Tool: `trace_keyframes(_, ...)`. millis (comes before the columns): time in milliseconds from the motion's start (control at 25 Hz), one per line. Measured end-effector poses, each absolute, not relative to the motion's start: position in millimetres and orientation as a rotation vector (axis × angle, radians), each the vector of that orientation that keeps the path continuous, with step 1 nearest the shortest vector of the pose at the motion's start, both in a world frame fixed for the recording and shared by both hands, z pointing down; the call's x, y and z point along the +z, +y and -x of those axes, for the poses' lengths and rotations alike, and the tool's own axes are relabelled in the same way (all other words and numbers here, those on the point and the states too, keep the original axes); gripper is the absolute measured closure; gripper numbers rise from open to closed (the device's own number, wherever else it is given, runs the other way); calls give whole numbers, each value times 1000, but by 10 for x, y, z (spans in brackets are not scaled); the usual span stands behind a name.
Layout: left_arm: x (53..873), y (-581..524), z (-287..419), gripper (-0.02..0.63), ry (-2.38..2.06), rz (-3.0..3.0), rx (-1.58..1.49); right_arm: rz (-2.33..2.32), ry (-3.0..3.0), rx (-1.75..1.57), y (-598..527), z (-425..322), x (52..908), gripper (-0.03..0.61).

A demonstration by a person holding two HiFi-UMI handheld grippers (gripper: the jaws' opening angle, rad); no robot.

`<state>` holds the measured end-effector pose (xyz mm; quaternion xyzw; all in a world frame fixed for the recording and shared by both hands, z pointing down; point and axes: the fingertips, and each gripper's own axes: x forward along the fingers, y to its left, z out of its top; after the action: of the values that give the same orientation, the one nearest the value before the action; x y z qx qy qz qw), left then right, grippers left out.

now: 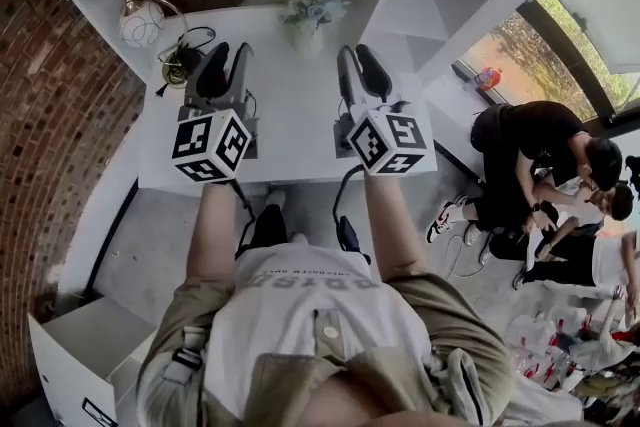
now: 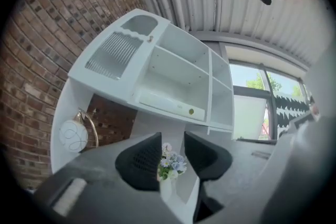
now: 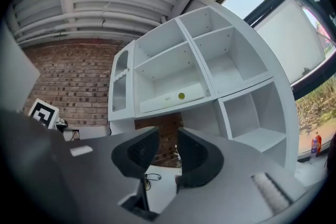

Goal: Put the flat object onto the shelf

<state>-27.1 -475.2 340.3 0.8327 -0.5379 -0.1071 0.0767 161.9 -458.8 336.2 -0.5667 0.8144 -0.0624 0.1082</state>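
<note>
White desk (image 1: 290, 120) against brick wall (image 1: 50, 115); flower vase (image 1: 305, 5), globe lamp (image 1: 140, 22) on it. Shelf unit (image 2: 178, 68) above. Left gripper (image 1: 228, 52), right gripper (image 1: 356, 53): jaws slightly parted, empty.

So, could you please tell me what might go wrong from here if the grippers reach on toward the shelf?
1. The vase of flowers stands just ahead of the left gripper and the right gripper, both open and empty. Reaching forward could tip it.
2. The lamp and the cable sit close beside the left gripper and might snag.
</note>
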Motion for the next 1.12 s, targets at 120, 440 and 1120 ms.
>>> trace_keyframes(120,3433,-4506,269,499,-1681,-2520,-268,1697,2413,-148,-4372,-1633,3431,480)
trace_keyframes(440,3414,-4030,318,591,-1845,-2577,-172,1727,2421,-92,-4017,-1621,3483,546)
trace_keyframes(1120,3331,-3734,230,606,-1869,-2618,-156,1735,2433,-46,-3734,-1622,3473,574)
